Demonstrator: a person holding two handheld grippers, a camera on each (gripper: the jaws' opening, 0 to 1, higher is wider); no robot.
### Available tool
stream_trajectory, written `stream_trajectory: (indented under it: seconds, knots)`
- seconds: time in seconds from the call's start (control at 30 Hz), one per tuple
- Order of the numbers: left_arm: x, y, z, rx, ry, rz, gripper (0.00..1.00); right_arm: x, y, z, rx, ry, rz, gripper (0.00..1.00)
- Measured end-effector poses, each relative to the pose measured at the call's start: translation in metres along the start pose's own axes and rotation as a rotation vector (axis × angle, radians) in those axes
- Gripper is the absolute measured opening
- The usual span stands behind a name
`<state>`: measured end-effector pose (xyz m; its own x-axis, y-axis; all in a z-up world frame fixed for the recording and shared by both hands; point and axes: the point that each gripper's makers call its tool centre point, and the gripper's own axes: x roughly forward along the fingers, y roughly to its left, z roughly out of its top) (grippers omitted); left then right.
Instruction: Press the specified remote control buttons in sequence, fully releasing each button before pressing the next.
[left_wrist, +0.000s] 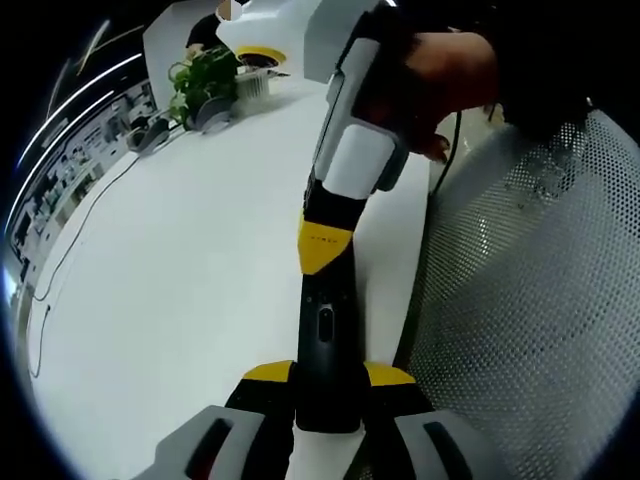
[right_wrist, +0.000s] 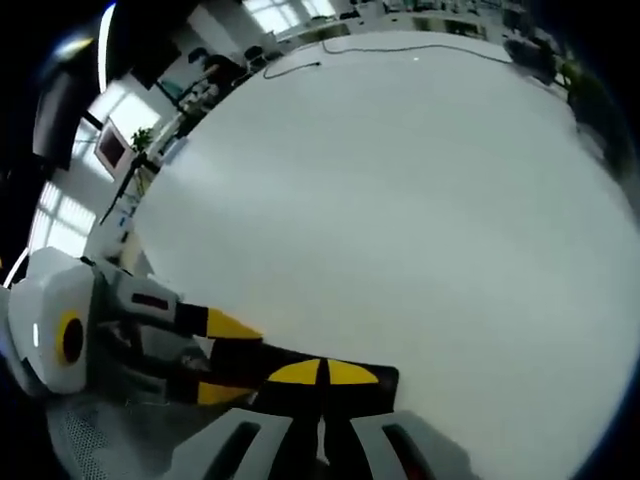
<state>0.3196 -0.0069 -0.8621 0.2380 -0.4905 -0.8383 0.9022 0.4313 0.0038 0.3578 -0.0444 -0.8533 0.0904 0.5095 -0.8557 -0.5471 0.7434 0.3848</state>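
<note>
The left gripper (left_wrist: 325, 400) is clamped on the black remote control (left_wrist: 325, 335) at the table's (left_wrist: 180, 300) near edge, beside a mesh chair (left_wrist: 530, 300). The right gripper (right_wrist: 322, 385), its yellow tips together, presses on the remote's top face. A potted plant (left_wrist: 205, 75) stands at the far corner.

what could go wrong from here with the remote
1. The left gripper clamps the remote at its near end only, while the right gripper bears on the far part; a push there may lever it loose.
2. The remote sits close to the table edge beside the mesh chair, so a slip could send it off.
</note>
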Motion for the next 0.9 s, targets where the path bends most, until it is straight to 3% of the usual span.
stream_trajectory:
  seconds: [0.17,0.33,0.9]
  knots:
    - [0.0,-0.001,0.0,-0.001,-0.005,0.0,0.25,-0.001,-0.001,-0.001,0.044,0.018,0.014,0.0]
    - [0.0,-0.002,0.0,-0.005,-0.005,0.004,0.25,-0.005,0.012,-0.002,0.116,0.029,0.089,0.0]
    - [0.0,-0.003,0.0,-0.011,-0.009,0.005,0.26,-0.004,0.017,-0.017,0.088,0.109,0.08,0.0]
